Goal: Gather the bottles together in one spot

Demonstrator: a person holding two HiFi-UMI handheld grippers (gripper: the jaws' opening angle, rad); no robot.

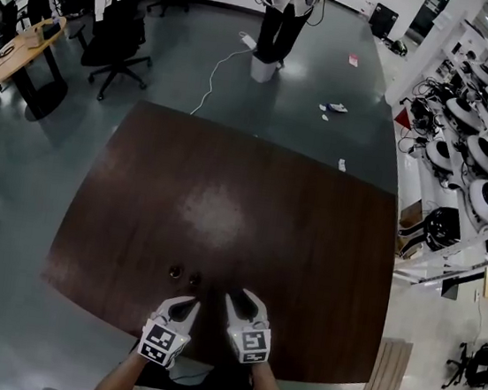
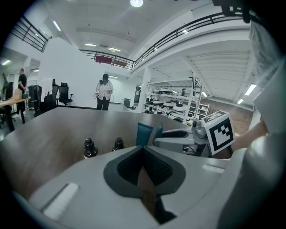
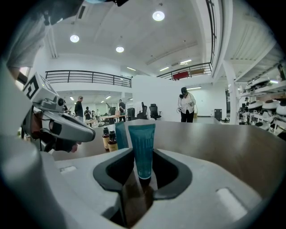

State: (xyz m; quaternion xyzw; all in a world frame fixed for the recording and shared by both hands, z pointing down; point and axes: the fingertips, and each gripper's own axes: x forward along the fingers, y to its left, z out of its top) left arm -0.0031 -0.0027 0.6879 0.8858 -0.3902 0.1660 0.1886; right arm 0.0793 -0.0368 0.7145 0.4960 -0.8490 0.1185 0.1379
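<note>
Right gripper [image 1: 244,301]: jaws about half apart, pressed on both sides of teal tube [image 3: 142,150]; nothing else in the gap

Teal tube: flat squeeze type, upright, crimped end up, dark cap down on dark brown table [image 1: 309,243]; faint print on the face, reflection visible in the tabletop

Left gripper [image 1: 187,305]: jaws together at the tips, nothing held; just beside right gripper, both low over near edge of table, both tilted slightly down

Next outward, just left of the held tube: second teal tube [image 3: 120,134], same colour, upright; edges overlapping in right gripper view, touching or apart not resolvable

Further left, ahead of left gripper tips: left amber bottle [image 1: 175,272] and right amber bottle [image 1: 195,277]
- small, brown glass, black caps, pale yellowish labels
- both upright, side by side, close together; contact between them not resolvable
- on the near part of the table, near both grippers

In the way: second teal tube between held tube and the two bottles; body of left gripper close along the near side of the bottles

Beyond the table: standing person [image 1: 286,12] on grey floor at far side, white bin [image 1: 262,67] at the feet, white cable [image 1: 213,74] trailing toward the table; black office chairs [image 1: 117,39] and round wooden table [image 1: 18,48] far left; white shelving [image 1: 464,147] with equipment along the right
</note>
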